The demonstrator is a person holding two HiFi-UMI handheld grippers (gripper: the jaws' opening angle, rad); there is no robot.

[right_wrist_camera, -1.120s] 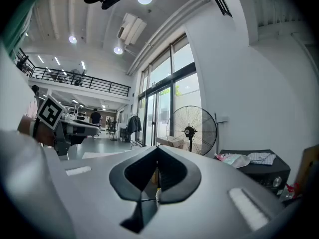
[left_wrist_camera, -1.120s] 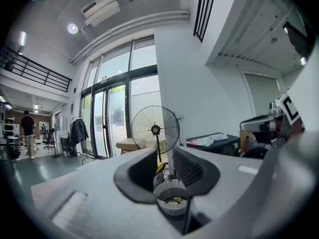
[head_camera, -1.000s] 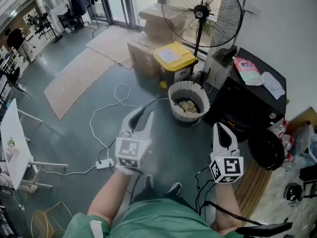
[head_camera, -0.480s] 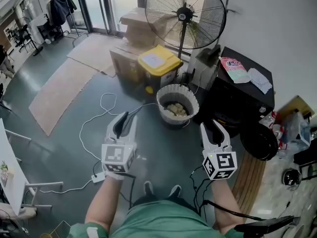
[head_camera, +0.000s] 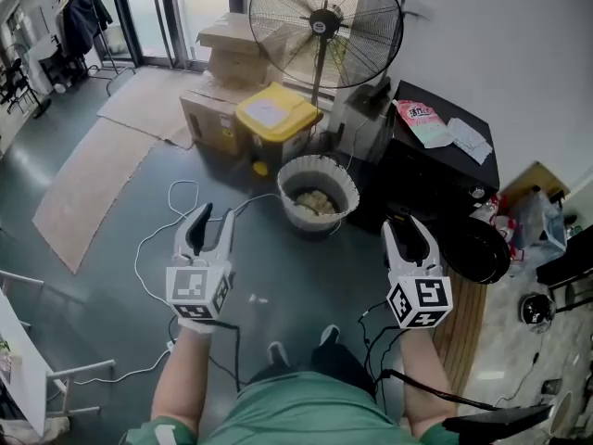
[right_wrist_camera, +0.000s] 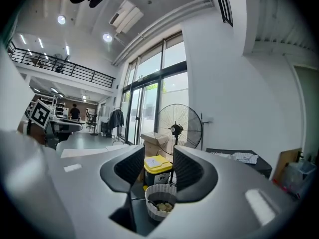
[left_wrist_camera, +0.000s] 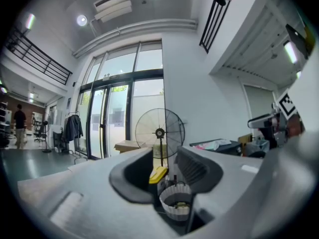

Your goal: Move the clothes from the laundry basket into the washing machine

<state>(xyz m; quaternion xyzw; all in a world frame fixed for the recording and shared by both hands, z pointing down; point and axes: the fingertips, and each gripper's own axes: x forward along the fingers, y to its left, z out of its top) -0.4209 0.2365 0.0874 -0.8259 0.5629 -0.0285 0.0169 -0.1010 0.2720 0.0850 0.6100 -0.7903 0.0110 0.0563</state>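
**Head view: approach to the laundry basket (head_camera: 346, 176).** Within the last second the view has swung, so that the basket, the fan (head_camera: 320, 26) and the yellow-lidded bin (head_camera: 269, 117) sit further left. The two hands have also drawn wider apart. The right gripper (head_camera: 410, 234) was shut a second ago and has just been opening; its fingers now stand partly spread with nothing between them (the basket shows only far beyond the gap). The left gripper (head_camera: 208, 222) is spread wide and is likewise empty. The clothes (head_camera: 316, 204), a pale heap, lie in the basket. The washing machine (head_camera: 435, 179) stands just right of it, and its round door (head_camera: 482, 250) appears swung open. Judged stage: both grippers readied for a first grab, nothing moved yet. Writing: the pink pouch (head_camera: 419, 119) on the machine bears characters too small to read, and the grippers' cubes carry square markers only
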